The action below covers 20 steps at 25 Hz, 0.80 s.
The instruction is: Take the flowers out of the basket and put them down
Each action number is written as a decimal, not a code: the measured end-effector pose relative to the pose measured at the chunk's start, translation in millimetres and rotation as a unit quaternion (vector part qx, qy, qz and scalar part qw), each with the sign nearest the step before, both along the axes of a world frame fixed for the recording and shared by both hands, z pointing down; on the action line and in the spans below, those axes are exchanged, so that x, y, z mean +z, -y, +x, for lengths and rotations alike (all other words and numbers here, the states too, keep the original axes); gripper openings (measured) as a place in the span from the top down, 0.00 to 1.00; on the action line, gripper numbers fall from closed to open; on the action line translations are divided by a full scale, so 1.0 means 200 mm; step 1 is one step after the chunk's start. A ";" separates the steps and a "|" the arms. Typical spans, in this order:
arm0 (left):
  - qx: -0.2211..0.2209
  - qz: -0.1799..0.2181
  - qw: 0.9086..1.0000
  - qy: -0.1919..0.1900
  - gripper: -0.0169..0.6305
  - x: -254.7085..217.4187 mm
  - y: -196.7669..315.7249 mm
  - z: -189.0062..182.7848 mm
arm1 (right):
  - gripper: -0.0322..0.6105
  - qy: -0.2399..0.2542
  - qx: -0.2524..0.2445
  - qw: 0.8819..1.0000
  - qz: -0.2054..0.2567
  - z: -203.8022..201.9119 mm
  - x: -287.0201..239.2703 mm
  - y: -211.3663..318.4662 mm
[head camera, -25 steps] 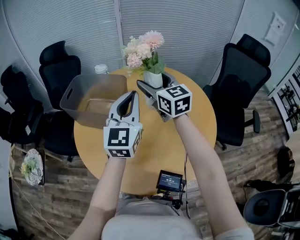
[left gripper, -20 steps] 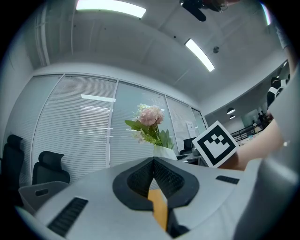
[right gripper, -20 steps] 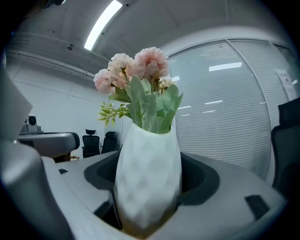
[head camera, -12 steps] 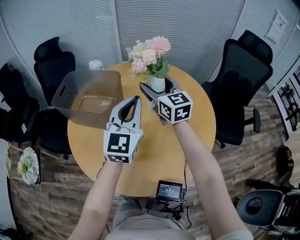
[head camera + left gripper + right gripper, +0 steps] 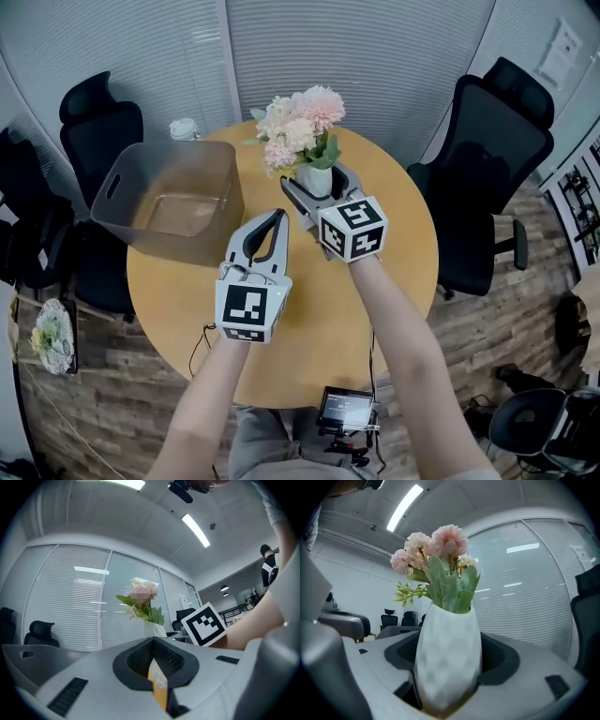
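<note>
— What do we see at the far left?

— A black high-backed office chair. In front of it, on the round wooden table, stands a translucent grey plastic basket with rounded corners and a slot handle. Inside it we see only its bare bottom.

— And the left gripper?

— It hangs above the table just right of the basket and holds nothing. Its own view shows the ribbed black pads pressed together, with an orange strip in the seam. The head view shows only the smooth grey shells meeting at a point.

— Where are the flowers?

— Outside the basket, to its right. The pink and cream flowers, with soft green leaves, stand upright in a white dimpled vase. The right gripper clamps that vase from both sides. The right gripper view gives us the matte, faceted surface close up, bulging between the dark pads. From the head view we see little more than its top.

— Does anything get in the way?

— The jaws hide the vase's foot from above, so we cannot tell whether it touches the table. Further right stands a second black chair, and a small black screen sits at the near table edge.
</note>
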State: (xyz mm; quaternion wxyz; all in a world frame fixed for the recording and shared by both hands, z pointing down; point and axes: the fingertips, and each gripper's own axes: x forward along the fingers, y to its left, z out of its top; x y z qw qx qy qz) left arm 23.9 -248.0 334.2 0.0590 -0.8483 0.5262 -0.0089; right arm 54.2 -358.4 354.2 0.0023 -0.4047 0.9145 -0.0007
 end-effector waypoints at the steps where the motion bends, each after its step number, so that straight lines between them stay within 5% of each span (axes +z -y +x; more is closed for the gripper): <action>1: -0.002 0.000 1.000 -0.002 0.97 0.01 0.01 0.00 | 0.37 0.003 0.001 1.000 0.001 0.01 0.01 0.01; 20: -0.002 -0.022 0.999 -0.024 0.97 0.26 0.14 0.02 | 0.37 0.029 -0.016 0.999 0.017 -0.02 0.20 0.08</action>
